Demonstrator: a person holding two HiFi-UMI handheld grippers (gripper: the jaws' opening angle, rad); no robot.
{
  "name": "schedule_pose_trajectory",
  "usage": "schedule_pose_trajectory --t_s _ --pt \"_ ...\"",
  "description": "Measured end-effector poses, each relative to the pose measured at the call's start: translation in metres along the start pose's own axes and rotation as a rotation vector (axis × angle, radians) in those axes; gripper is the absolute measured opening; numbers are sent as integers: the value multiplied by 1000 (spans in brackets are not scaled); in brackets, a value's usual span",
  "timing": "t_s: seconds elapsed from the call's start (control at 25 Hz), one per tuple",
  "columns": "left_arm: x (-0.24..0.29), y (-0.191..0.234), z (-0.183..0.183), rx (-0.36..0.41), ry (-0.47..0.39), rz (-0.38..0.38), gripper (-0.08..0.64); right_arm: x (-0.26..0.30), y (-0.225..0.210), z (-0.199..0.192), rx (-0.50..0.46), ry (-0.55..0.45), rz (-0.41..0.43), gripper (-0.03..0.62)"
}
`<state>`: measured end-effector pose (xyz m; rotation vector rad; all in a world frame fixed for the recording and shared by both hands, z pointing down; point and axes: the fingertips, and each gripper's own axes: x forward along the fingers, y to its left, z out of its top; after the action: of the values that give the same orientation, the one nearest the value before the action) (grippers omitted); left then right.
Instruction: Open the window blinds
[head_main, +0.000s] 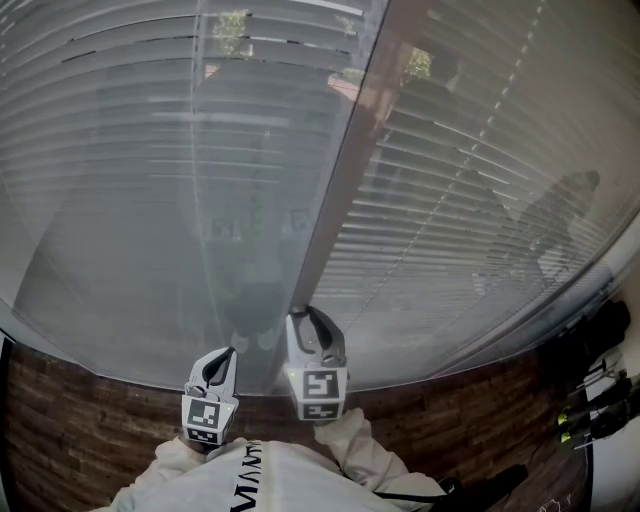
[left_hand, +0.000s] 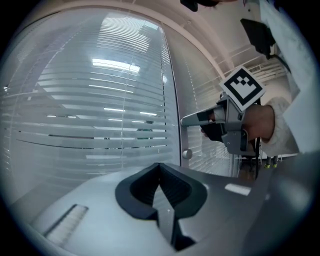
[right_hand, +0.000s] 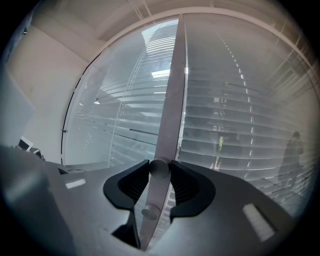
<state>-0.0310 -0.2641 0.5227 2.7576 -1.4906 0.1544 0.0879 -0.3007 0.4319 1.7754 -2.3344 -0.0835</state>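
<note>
The right gripper (head_main: 306, 318) holds its jaws clamped on the upper knob (right_hand: 160, 167) of the upright post (right_hand: 172, 90), probably because turning it tilts the slats. The blinds (head_main: 180, 170) hang behind glass left and right of the post, slats mostly shut. The left gripper (left_hand: 160, 187) idles nearby, jaws together and empty.
</note>
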Motion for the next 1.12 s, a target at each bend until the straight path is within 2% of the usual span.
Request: schedule_pose_trajectory --t_s 0.2,0.32,0.64,0.8,1.12 --pt "-2 1 -1 3 4 3 0 -1 1 -6 -43 19 3 122" --pt "-2 3 -2 -1 6 6 0 -2 1 -5 -103 18 -12 124" --pt "-2 4 -5 -9 11 9 0 -3 4 -4 -362 8 -53 127" --pt "-1 4 -4 -11 8 9 0 -1 9 2 -535 22 -67 128" --pt "1 6 -3 -10 3 11 0 2 11 -2 -786 68 -42 127"
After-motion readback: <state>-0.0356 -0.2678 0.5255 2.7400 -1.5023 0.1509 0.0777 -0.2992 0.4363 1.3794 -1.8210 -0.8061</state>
